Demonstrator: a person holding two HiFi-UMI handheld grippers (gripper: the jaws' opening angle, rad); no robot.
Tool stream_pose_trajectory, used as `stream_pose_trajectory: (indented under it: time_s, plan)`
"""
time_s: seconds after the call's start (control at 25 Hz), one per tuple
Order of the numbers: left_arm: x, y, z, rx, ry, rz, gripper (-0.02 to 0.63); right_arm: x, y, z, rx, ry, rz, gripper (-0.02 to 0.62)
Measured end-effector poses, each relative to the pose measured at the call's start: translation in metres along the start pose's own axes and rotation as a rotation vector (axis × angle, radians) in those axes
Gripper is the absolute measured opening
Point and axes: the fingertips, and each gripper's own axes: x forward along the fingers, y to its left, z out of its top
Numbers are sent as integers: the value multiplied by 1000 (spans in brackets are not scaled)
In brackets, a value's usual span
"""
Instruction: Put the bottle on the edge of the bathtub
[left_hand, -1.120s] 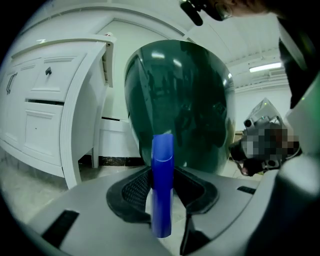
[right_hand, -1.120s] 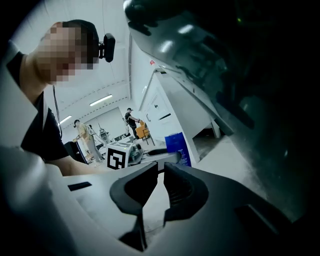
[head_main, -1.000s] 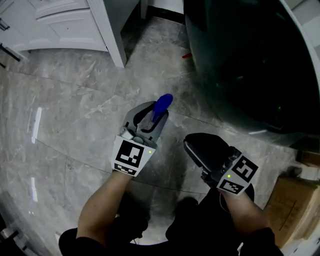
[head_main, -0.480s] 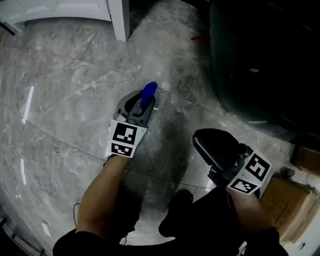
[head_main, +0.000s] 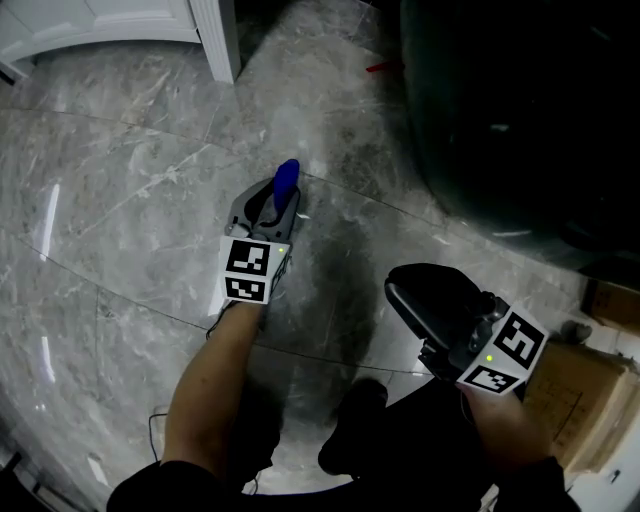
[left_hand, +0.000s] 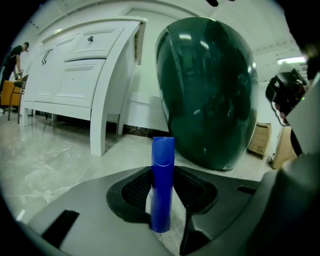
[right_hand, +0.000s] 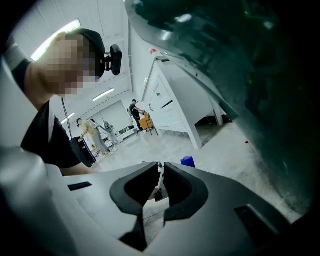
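No readable text, label, brand, number or sign on anything in any view.

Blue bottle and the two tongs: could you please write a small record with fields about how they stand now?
bottle: blue bottle, upright between the left jaws
left tongs: closed on the bottle, over the marble floor
right tongs: closed, nothing between them
bathtub: dark green bathtub, ahead and to the right of the bottle
task state: bottle not yet on the bathtub's edge
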Motion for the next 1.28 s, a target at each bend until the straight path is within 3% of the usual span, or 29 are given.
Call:
stream_pose_trajectory:
  time_s: [0.56, 0.76, 1.28]
  plan:
    - [-16, -26, -10, 88, 5, -34, 163, 3, -6, -7, -2, 37, -17, 54]
    - [-22, -36, -12, 78, 11, -50, 168, 13, -7, -13, 5, 67, -3, 54]
    - [-33, -16, -16, 13, 27, 4, 184, 23, 1, -18, -44, 115, 10, 54]
